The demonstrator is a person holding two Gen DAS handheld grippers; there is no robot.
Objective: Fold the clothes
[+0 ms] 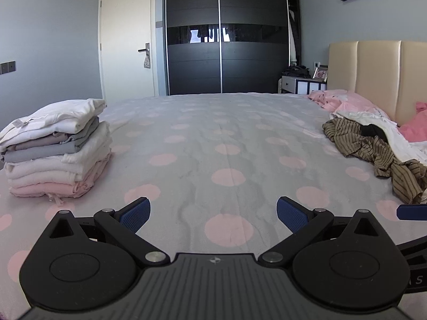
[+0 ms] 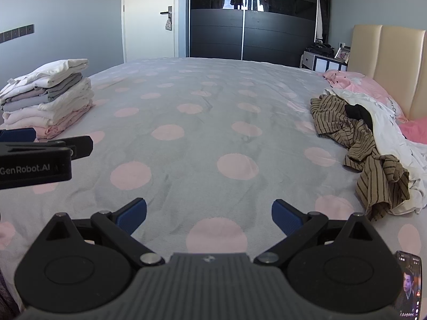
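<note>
On the bed [image 2: 202, 122], right side: striped shirt [image 2: 355, 144], limp and light; pinch at a hem. Left tool [image 1: 212, 212] and right tool [image 2: 209, 213] both spread, empty.

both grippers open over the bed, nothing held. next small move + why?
Probably swing the right gripper toward the brown striped garment and pinch an edge. It lies crumpled on the unfolded heap, nearest that side; the folded stack sits opposite, and the left gripper is also empty.
</note>
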